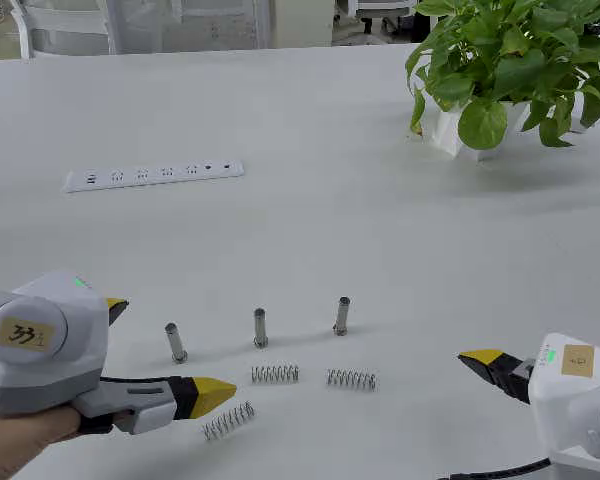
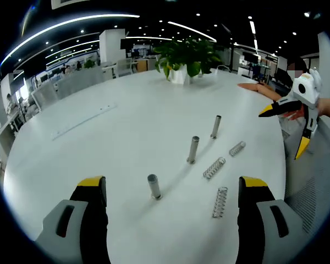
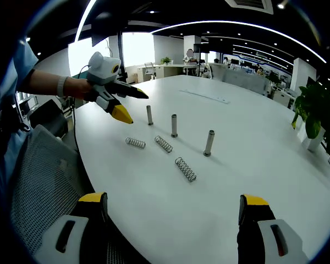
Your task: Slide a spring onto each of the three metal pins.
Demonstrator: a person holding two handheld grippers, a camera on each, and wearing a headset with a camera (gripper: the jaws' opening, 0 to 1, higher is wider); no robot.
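Three metal pins stand upright in a row on the white table (image 1: pixel 310 230): left pin (image 1: pixel 176 342), middle pin (image 1: pixel 260 328), right pin (image 1: pixel 341 315). None carries a spring. Three loose springs lie flat in front of them: one (image 1: pixel 229 421), another (image 1: pixel 275 374) and a third (image 1: pixel 351 379). My left gripper (image 1: pixel 178 350) is open at the lower left, with the left pin (image 2: pixel 154 186) standing just ahead between its yellow-tipped jaws and a spring (image 2: pixel 220 201) near the right-hand jaw. At the lower right my right gripper (image 1: pixel 498 368) is open and empty, well back from the nearest spring (image 3: pixel 185 169).
A white power strip (image 1: pixel 153 175) lies farther back on the left. A potted plant (image 1: pixel 510 60) in a white pot (image 1: pixel 448 132) stands at the back right. A mesh chair (image 3: pixel 38 187) sits beside the table's near edge.
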